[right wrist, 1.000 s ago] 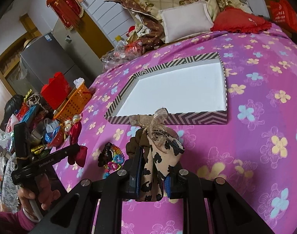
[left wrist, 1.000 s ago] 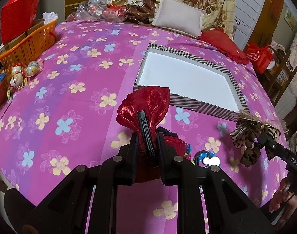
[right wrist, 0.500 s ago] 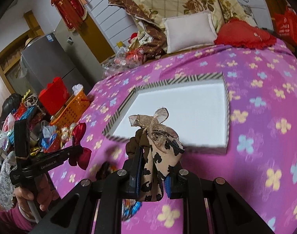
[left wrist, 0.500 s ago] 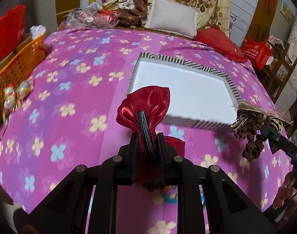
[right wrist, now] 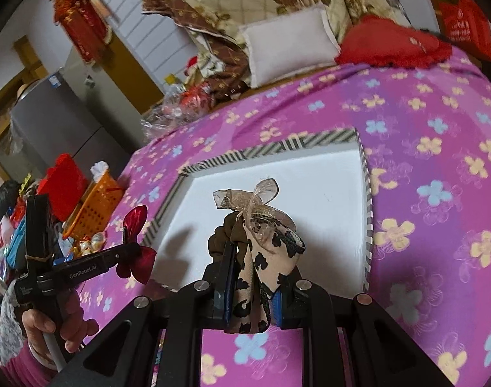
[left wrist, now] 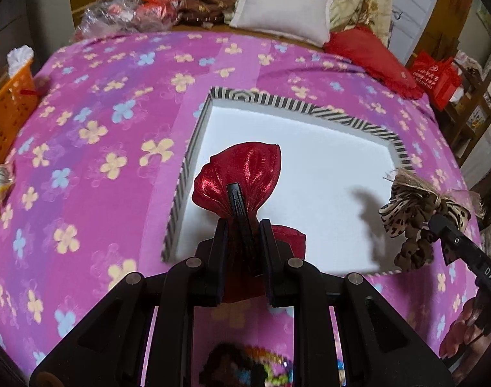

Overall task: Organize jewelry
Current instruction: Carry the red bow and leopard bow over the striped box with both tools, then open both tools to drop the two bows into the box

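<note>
My left gripper (left wrist: 243,225) is shut on a shiny red bow hair clip (left wrist: 245,174) and holds it above the near left corner of the striped box (left wrist: 277,101) with a white floor. My right gripper (right wrist: 250,258) is shut on a leopard-print bow scrunchie (right wrist: 268,242) with a sheer ribbon, above the box's near edge (right wrist: 366,225). The scrunchie also shows in the left wrist view (left wrist: 419,213), the red bow in the right wrist view (right wrist: 135,242). A colourful jewelry piece (left wrist: 245,367) lies blurred on the bedspread below my left gripper.
The box sits on a pink flowered bedspread (left wrist: 100,161). An orange basket (left wrist: 6,109) stands at the left edge. A white pillow (left wrist: 284,9), a red cushion (left wrist: 371,51) and wrapped packets (left wrist: 122,19) lie at the far side.
Both grippers have moved forward with their bows, from in front of the box to above its near part. The box looks nearer and larger.
</note>
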### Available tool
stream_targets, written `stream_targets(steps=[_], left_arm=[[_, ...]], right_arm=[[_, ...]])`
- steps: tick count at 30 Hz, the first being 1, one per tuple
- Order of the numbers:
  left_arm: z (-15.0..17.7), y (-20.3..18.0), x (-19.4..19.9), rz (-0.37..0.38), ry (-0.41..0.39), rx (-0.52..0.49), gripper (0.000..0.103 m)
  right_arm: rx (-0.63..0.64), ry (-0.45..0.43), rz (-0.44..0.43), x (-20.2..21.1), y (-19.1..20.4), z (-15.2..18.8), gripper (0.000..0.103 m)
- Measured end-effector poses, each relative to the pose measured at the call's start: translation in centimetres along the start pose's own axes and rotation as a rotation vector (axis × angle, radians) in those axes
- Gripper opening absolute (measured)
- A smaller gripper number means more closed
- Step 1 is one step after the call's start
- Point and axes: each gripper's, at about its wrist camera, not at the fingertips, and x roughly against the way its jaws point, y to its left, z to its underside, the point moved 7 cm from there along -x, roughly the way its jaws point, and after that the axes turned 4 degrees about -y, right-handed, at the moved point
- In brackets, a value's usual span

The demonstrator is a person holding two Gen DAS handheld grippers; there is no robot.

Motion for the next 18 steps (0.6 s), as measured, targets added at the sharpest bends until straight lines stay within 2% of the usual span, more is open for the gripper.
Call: stream_targets(steps=[7,14,15,16,18], left_arm=[[0.3,0.6,-3.3,-0.035,0.061,0.008,0.017],[0.7,0.8,-4.9,-0.056,0.096,0.012,0.017],[0.8,0.8,-5.0,-0.059,0.100,0.014,0.017],[0.9,0.9,-5.2,-0.064,0.104,0.015,0.017],[1.0,1.1,-5.4,-0.072,0.111,0.022,0.017]], right_arm=[[0.013,0.061,0.109,-2.4,-2.8,1.0,0.018],[0.136,0.096,0.272,-2.9,-3.9,1.9,0.018],[0.153,0.095,0.289,-2.9,-3.9,1.9,0.023],[0.183,0.089,0.315,-2.8,-3.8,1.9,0.034],[0.226,0.078,0.310,-2.7,-3.1,1.9,0.049]])
